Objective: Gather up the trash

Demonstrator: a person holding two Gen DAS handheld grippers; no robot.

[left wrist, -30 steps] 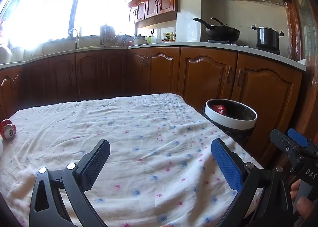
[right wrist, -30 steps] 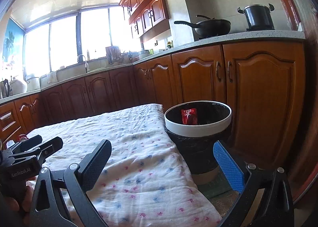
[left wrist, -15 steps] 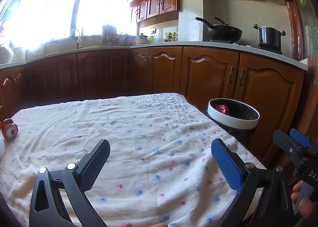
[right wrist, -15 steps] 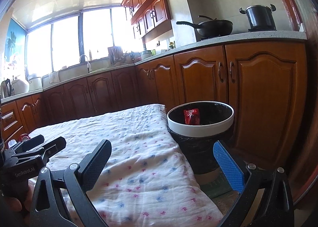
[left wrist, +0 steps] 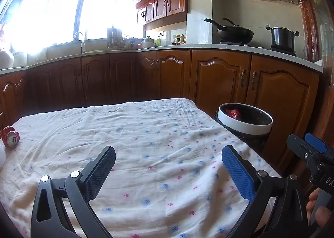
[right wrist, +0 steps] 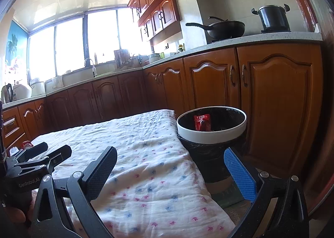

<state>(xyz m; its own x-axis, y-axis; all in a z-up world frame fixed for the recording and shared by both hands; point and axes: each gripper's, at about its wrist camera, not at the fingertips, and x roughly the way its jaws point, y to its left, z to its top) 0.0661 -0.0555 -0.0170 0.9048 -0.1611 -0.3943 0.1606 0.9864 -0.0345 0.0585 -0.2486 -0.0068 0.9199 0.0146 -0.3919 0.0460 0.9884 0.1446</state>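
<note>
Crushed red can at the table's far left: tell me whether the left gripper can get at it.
Probably yes. The left gripper is open and empty, and only bare tablecloth lies between it and the crushed red can. It needs a sideways reach leftward.

A crushed red can (left wrist: 10, 139) lay on its side at the far left edge of the flowered cloth (left wrist: 150, 146), its silver end facing the camera. From the right wrist view only a sliver of it showed behind the other gripper. A round bin (right wrist: 210, 133) with a white rim and a black liner stood on the floor just beside the table's right corner. Inside it a red wrapper (right wrist: 202, 122) leaned upright against the liner's far wall.
</note>
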